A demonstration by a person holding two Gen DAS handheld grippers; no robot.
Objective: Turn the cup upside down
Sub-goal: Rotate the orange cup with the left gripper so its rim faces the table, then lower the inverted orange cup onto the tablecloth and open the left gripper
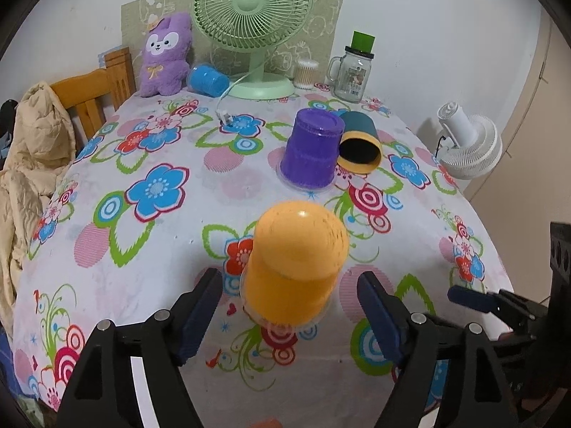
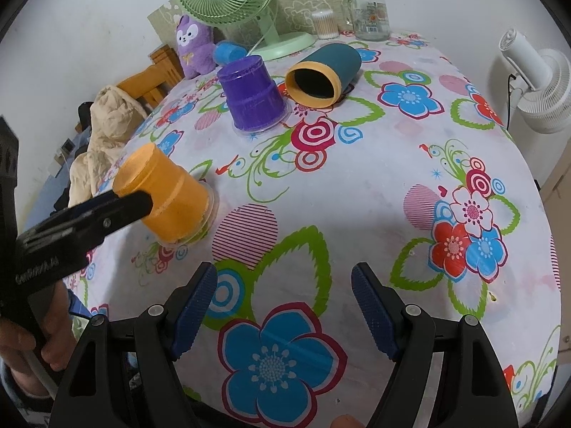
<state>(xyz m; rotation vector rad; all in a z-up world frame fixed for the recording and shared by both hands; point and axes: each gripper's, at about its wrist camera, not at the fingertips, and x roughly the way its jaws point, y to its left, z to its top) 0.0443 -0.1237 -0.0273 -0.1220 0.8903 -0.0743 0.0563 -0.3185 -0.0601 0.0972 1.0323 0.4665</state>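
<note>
Left wrist view: the orange cup point(image 1: 298, 264) is shown upside down on the flowered cloth point(image 1: 142, 256), mouth down and base up, near the front of the table. The left gripper point(image 1: 289, 306) is held with its jaws wide apart, one on each side of the cup's lower part; a gap is seen at both sides, and nothing is gripped. Farther back and slightly right, a purple cup point(image 1: 311, 148) is also seen inverted, and just to its right a teal cup point(image 1: 359, 142) with a yellow rim lies on its side, its dark opening turned toward the camera. At the far edge a green fan point(image 1: 253, 25), a purple plush point(image 1: 165, 55), a blue cup point(image 1: 207, 80) on its side, a swab box point(image 1: 306, 74) and a glass jar point(image 1: 351, 73) are ranged. A white fan point(image 1: 471, 142) is seen off the table at the right, and a wooden chair point(image 1: 96, 89) with a beige jacket point(image 1: 32, 142) at the left.

Right wrist view: the right gripper point(image 2: 283, 306) is held near the front of the table, its jaws wide open over bare cloth, with nothing between them. The orange cup is shown at the left, well apart from this gripper, partly covered by the left gripper's black finger point(image 2: 117, 207)
</note>
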